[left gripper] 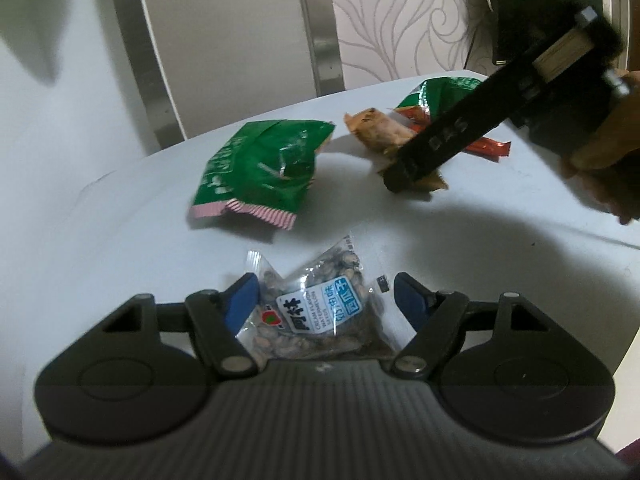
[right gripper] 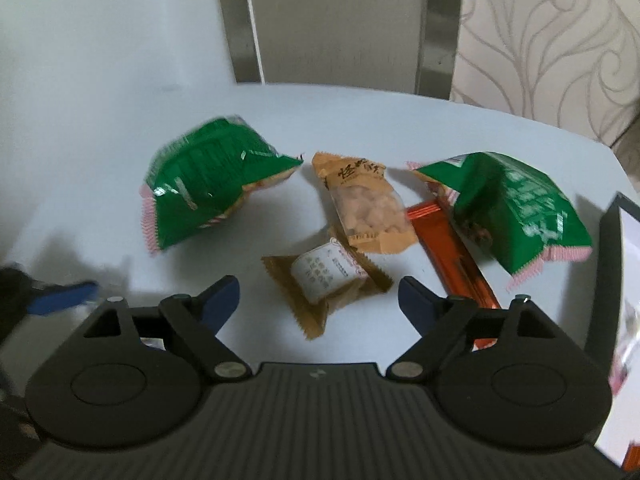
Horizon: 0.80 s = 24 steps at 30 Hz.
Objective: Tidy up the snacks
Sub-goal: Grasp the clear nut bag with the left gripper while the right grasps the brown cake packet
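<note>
Jaws stand apart on both: left gripper (left gripper: 320, 294) straddles the clear crinkly seed packet (left gripper: 316, 312); right gripper (right gripper: 319, 294) nears the brown wrapped pastry (right gripper: 326, 276). Slippery film could squirt free on closing.

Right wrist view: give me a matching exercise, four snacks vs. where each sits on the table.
Things:
1. orange stick packet
2. tan peanut packet
3. brown wrapper with white label
4. left green bag

Places:
A. between the open blue fingertips of the right gripper
B. far left of the pile, apart from the rest
C. partly under the right green bag
D. centre, just behind the brown wrapper

Pairs: 1-C, 2-D, 3-A, 4-B
</note>
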### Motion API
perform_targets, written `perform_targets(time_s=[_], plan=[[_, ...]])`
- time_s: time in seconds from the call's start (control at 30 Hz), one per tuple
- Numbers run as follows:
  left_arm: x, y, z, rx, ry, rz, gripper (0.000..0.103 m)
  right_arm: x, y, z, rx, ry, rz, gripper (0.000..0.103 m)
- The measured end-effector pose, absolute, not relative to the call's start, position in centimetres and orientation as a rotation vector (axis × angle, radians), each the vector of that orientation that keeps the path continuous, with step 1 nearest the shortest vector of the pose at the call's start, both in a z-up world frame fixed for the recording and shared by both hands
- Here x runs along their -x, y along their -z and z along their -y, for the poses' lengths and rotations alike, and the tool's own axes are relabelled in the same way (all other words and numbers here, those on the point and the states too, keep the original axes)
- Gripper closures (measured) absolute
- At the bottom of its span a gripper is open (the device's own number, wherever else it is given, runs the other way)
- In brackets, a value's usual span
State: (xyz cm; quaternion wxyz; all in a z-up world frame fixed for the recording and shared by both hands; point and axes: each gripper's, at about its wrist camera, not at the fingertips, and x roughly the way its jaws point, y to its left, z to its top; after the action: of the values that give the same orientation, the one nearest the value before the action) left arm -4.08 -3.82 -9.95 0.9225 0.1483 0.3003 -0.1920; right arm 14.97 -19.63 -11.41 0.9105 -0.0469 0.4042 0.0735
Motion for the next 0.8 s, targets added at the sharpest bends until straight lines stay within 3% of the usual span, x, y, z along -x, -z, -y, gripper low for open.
perform_targets(time_s=[0.1, 0.2, 0.23, 0.43, 0.67, 0.7, 0.77, 0.8], plan=[[4.2, 9.8, 3.2, -0.303, 0.406, -0.612, 0.026, -16.2, 12.6, 19.8, 0.115, -0.153, -0.866, 0.015], [4.0, 9.8, 3.0, -0.305, 0.411, -0.608, 0.026, -16.3, 13.1, 20.0, 0.133, -0.142, -0.878, 0.040], [4.1, 9.8, 3.0, -0.302, 0.411, -0.610, 0.026, -16.0, 12.9, 20.0, 0.146, -0.152, -0.877, 0.044], [4.6, 9.7, 2.7, -0.312, 0.420, -0.607, 0.026, -13.8, 12.4, 21.1, 0.118, -0.154, -0.887, 0.052], [4.6, 10.0, 2.9, -0.285, 0.372, -0.611, 0.026, -9.0, 12.4, 22.4, 0.111, -0.137, -0.887, 0.049], [4.7, 9.8, 2.8, -0.274, 0.365, -0.607, 0.026, -8.6, 12.5, 22.8, 0.089, -0.143, -0.891, 0.046], [4.9, 9.3, 2.5, -0.256, 0.350, -0.584, 0.027, -8.2, 12.6, 23.1, 0.071, -0.146, -0.885, 0.026], [5.0, 9.0, 2.3, -0.249, 0.344, -0.578, 0.027, -7.9, 12.4, 23.2, 0.079, -0.146, -0.870, 0.024]])
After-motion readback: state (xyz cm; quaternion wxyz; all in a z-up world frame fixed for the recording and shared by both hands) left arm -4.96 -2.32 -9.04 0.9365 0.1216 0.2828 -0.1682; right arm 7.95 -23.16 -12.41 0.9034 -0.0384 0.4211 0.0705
